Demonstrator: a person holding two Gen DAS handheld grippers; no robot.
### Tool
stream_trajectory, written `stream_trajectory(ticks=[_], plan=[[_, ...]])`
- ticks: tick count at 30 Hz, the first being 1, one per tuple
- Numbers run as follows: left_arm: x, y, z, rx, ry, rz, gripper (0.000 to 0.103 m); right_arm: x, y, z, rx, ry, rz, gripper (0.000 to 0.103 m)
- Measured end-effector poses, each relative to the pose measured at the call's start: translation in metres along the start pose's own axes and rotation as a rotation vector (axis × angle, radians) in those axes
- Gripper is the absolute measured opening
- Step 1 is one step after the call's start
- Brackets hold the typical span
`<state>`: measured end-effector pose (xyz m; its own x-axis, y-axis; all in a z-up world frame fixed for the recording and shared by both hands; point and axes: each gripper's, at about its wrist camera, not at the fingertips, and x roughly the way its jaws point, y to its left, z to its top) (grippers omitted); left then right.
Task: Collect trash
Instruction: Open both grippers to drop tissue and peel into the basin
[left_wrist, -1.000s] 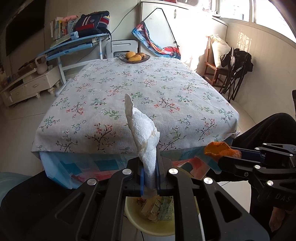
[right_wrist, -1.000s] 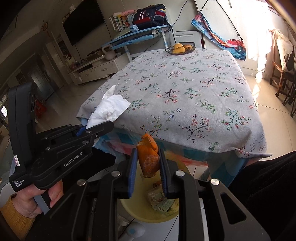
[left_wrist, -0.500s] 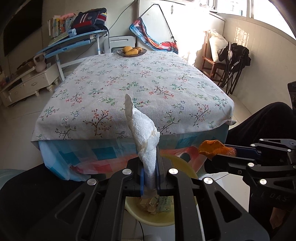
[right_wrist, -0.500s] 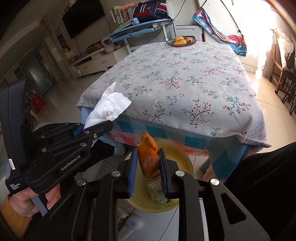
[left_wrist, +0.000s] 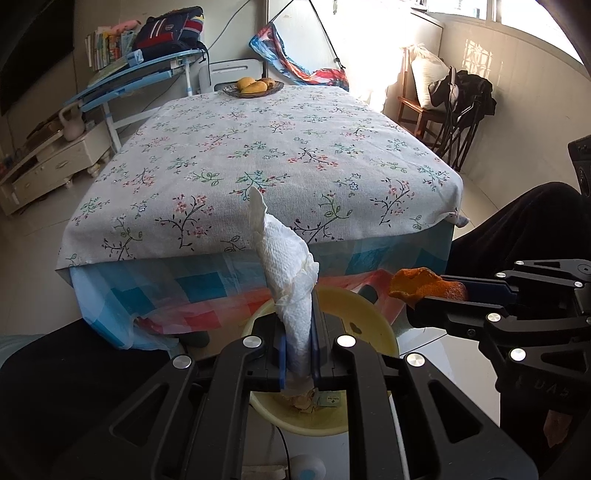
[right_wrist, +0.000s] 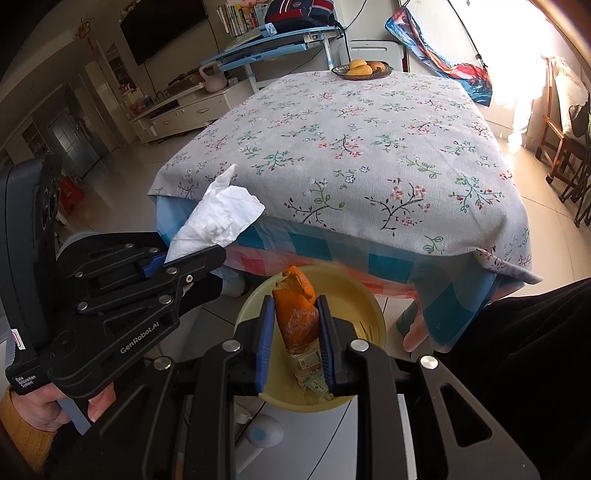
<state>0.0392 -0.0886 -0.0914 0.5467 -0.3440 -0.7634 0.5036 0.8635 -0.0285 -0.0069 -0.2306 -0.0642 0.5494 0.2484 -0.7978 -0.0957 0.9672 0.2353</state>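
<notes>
My left gripper (left_wrist: 298, 354) is shut on a crumpled white paper towel (left_wrist: 288, 269) that sticks up between its jaws; the towel also shows in the right wrist view (right_wrist: 218, 218). My right gripper (right_wrist: 295, 332) is shut on a piece of orange peel (right_wrist: 297, 314), which also shows in the left wrist view (left_wrist: 424, 286). Both grippers hang over a yellow bin (right_wrist: 347, 295) on the floor, below the table's near edge. The bin (left_wrist: 373, 317) holds some paper scraps and wrappers (right_wrist: 310, 363).
The table (left_wrist: 277, 155) with a floral cloth stands ahead, with a fruit bowl (left_wrist: 253, 86) at its far edge. A desk with books and a bag (left_wrist: 147, 59) stands behind, a wooden chair (left_wrist: 424, 99) at right. A person's dark-clothed legs (right_wrist: 517, 350) are at right.
Both grippers have pulled back from the table and dropped lower. The yellow bin now shows more fully beneath them. Both still hold their pieces.
</notes>
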Motion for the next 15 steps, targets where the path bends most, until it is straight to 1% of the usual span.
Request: stream_trajectory(ticks=[7, 8, 9, 10, 11, 13, 15], plan=[[0.0018, 0.0012, -0.0018, -0.004, 0.013, 0.002, 0.01, 0.0043, 0.0019, -0.002, -0.007, 0.016, -0.011, 0.024], [0.0025, 0.0012, -0.0022, -0.004, 0.018, 0.003, 0.011, 0.005, 0.0017, -0.0022, -0.008, 0.019, -0.014, 0.024], [0.0038, 0.0011, -0.0025, -0.004, 0.024, 0.001, 0.016, 0.0059, 0.002, -0.0018, -0.008, 0.021, -0.018, 0.026], [0.0042, 0.0006, -0.003, -0.004, 0.026, 0.006, 0.023, 0.0065, 0.0019, -0.0015, -0.007, 0.022, -0.023, 0.029], [0.0039, 0.0003, -0.0033, -0.002, 0.025, 0.013, 0.028, 0.0067, 0.0016, -0.0013, -0.006, 0.02, -0.029, 0.034], [0.0014, 0.0005, -0.0032, -0.004, 0.014, 0.026, 0.046, 0.0064, 0.0007, -0.001, -0.002, 0.018, -0.033, 0.037], [-0.0021, 0.0014, -0.0026, -0.012, 0.0, 0.038, 0.053, 0.0048, -0.0002, -0.0006, 0.004, 0.01, -0.037, 0.039]])
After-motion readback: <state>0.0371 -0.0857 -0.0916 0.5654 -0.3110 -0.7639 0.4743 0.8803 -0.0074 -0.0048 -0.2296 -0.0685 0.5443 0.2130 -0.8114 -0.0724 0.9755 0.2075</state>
